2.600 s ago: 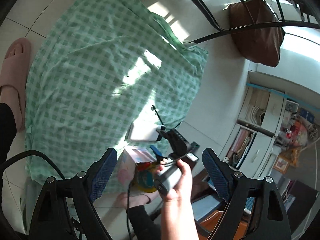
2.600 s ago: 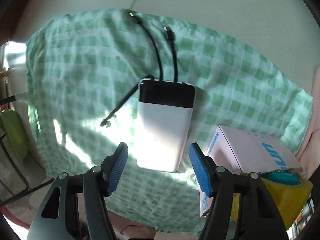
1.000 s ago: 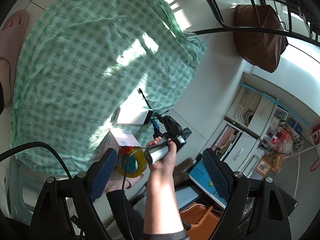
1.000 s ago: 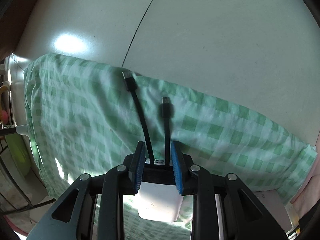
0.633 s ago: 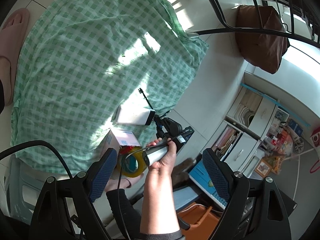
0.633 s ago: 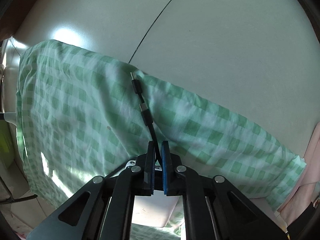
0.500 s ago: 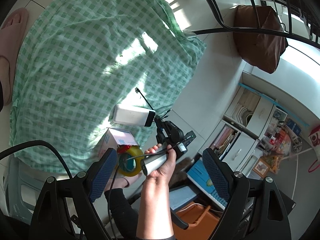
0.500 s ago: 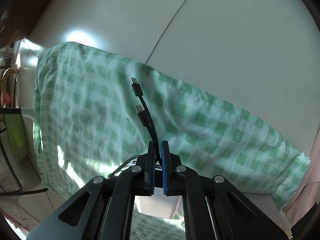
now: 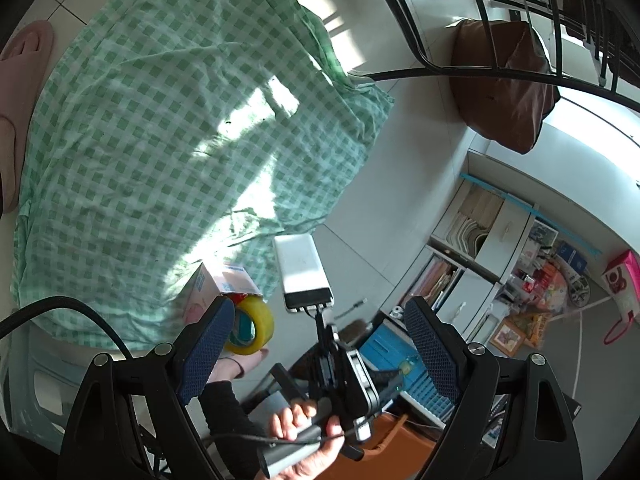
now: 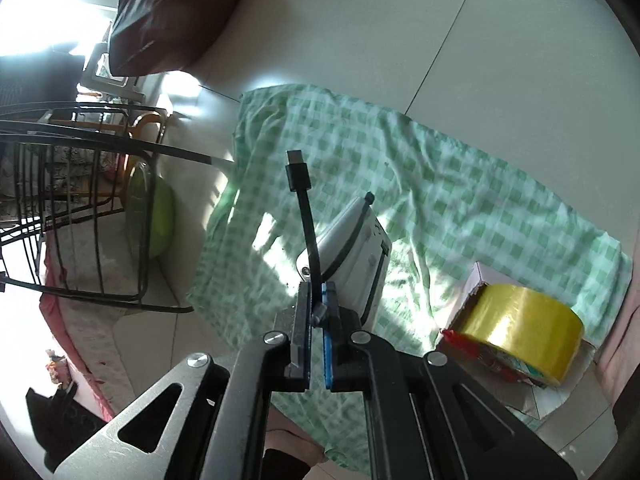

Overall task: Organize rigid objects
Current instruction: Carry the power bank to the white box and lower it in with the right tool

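Pinching a black cable point(image 10: 310, 232) between its closed jaws, the right gripper point(image 10: 317, 312) holds the white power bank point(image 10: 352, 248) off the green checked cloth point(image 10: 460, 200); the bank hangs by that short cable, tilted, its black-trimmed end nearest the fingers. A second cable end with a plug point(image 10: 297, 172) sticks up past the bank. From the left wrist view the same bank point(image 9: 302, 272) hangs above the near right edge of the cloth point(image 9: 160, 120), partly over bare floor, with the right gripper point(image 9: 322, 340) below it and the person's hand point(image 9: 308, 440) on its handle.

Left gripper point(image 9: 316, 344): jaws wide apart, nothing between the blue pads point(image 9: 206, 344), held well back from the cloth.

Just left of the bank, on the cloth's near edge: a pink-and-white box point(image 9: 222, 284), and a roll of yellow tape point(image 9: 252, 328) touching its open end. Right wrist view shows the tape point(image 10: 520, 332) resting against the box point(image 10: 476, 280).

Far side of the cloth: a pink slipper point(image 9: 20, 80) at its left edge, a black wire rack point(image 10: 80, 208) and a brown bag point(image 9: 500, 80) beyond its right corner. Shelves point(image 9: 500, 248) with books stand farther right.
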Motion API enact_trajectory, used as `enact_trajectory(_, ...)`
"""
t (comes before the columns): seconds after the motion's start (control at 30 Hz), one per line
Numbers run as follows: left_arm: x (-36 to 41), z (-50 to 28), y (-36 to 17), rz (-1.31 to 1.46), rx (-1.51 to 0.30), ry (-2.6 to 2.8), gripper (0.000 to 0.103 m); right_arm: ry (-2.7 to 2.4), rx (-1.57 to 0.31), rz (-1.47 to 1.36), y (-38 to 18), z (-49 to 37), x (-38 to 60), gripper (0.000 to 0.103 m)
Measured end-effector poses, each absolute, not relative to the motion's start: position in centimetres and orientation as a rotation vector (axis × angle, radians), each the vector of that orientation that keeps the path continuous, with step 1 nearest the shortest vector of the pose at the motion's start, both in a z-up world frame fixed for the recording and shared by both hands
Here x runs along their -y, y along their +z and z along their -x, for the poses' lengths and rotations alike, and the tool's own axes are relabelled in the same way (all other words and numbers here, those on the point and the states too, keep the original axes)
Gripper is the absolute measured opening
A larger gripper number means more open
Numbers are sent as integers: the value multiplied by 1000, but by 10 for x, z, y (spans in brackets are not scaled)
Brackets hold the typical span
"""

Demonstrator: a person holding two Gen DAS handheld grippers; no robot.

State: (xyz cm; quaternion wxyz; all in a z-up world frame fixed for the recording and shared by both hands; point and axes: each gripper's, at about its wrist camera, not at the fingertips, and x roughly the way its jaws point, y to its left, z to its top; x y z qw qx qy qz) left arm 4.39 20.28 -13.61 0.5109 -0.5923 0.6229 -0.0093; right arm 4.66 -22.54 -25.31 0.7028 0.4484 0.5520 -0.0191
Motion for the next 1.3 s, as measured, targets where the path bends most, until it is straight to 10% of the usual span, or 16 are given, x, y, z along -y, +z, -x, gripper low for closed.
enact_trajectory(0.37, -188, -44, -137, 1410, -1526, -49, 87, -41, -1262, -1004, -167, 47, 267, 6)
enact_trajectory(1.3, -169, -46, -145, 1359, -1576, -63, 87, -296, -1439, -1097, -293, 67, 269, 10)
